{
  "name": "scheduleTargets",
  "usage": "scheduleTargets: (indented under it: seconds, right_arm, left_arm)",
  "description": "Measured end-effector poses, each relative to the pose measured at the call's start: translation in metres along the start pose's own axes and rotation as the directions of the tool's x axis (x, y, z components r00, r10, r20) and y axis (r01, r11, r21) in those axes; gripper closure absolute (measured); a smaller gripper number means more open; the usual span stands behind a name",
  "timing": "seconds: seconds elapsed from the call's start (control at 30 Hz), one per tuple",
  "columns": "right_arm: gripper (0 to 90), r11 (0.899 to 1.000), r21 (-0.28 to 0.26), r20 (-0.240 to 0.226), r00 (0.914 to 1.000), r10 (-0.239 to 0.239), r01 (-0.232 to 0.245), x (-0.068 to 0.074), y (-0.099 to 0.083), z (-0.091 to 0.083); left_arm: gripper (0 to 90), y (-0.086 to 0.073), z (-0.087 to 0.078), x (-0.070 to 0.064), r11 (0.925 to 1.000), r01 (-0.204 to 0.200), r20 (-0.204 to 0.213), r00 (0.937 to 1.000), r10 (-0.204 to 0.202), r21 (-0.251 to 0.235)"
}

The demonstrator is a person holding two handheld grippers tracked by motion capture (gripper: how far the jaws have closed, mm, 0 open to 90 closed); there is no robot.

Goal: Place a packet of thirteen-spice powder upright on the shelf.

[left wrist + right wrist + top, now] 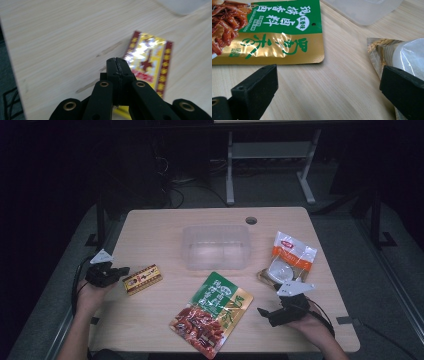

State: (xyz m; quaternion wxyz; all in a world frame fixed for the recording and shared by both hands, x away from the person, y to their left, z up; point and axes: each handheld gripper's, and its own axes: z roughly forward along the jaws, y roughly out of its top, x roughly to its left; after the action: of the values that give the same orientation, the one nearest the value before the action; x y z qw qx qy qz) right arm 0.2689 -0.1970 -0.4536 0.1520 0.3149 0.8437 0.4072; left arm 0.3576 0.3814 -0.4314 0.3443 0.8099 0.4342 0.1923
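Observation:
A small yellow and red box lies at the table's left. My left gripper sits just left of it, jaws pressed together on nothing; in the left gripper view the shut gripper hovers at the near edge of the box. A green and gold snack pouch lies front centre. A white and orange packet lies at the right. My right gripper is open between pouch and packet; in the right gripper view the wide-open gripper frames bare wood, pouch to the left, packet to the right.
A clear plastic container stands mid-table behind the pouch, its corner also in the right gripper view. A cable hole marks the table's far edge. Desk legs and cables stand on the dark floor beyond.

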Motion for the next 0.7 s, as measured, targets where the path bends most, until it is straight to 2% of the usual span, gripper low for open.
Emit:
scheduleTargets:
  seconds: [0.1,0.17,0.23,0.27,0.4,0.43,0.57,0.7]
  right_arm:
    - [1.7,1.000,-0.003,-0.003,1.0000,-0.004,0.004,0.000,0.000,0.001]
    - [1.7,1.000,-0.001,-0.006,1.0000,-0.002,0.002,0.000,0.001,0.002]
    - [1.7,1.000,0.000,-0.005,1.0000,-0.006,0.006,-0.001,0.001,0.002]
    - [1.7,1.000,-0.001,-0.005,1.0000,-0.006,0.006,-0.001,0.001,0.002]
    - [1.7,1.000,0.000,-0.006,1.0000,-0.006,0.006,-0.001,0.000,0.001]
    - [1.7,1.000,0.000,-0.006,1.0000,-0.005,0.005,-0.001,0.000,0.001]
    - [1.7,1.000,-0.003,-0.004,1.0000,-0.007,0.007,-0.001,0.000,0.001]
    - [1.7,1.000,0.000,-0.003,1.0000,-0.006,0.006,-0.001,0.000,0.001]
  left_arm:
    - [89.8,-0.007,0.002,0.007,0.9996,0.028,-0.020,0.9994,-0.028,0.004]
    - [89.8,-0.009,0.003,0.010,0.9994,0.027,-0.035,0.9990,-0.027,0.023]
    - [89.8,-0.011,0.003,0.011,0.9991,0.043,-0.023,0.9988,-0.042,0.007]
    - [89.8,-0.014,0.006,0.011,0.9988,0.039,-0.024,0.9990,-0.038,0.028]
    - [89.8,-0.016,0.008,0.011,0.9978,0.041,-0.014,0.9991,-0.040,0.053]
    - [89.8,-0.016,0.008,0.012,0.9973,0.027,-0.011,0.9996,-0.027,0.069]
    - [89.8,-0.016,0.006,0.007,0.9965,0.039,0.013,0.9991,-0.040,0.073]
    - [89.8,-0.015,0.007,0.001,0.9951,0.031,0.044,0.9984,-0.035,0.094]
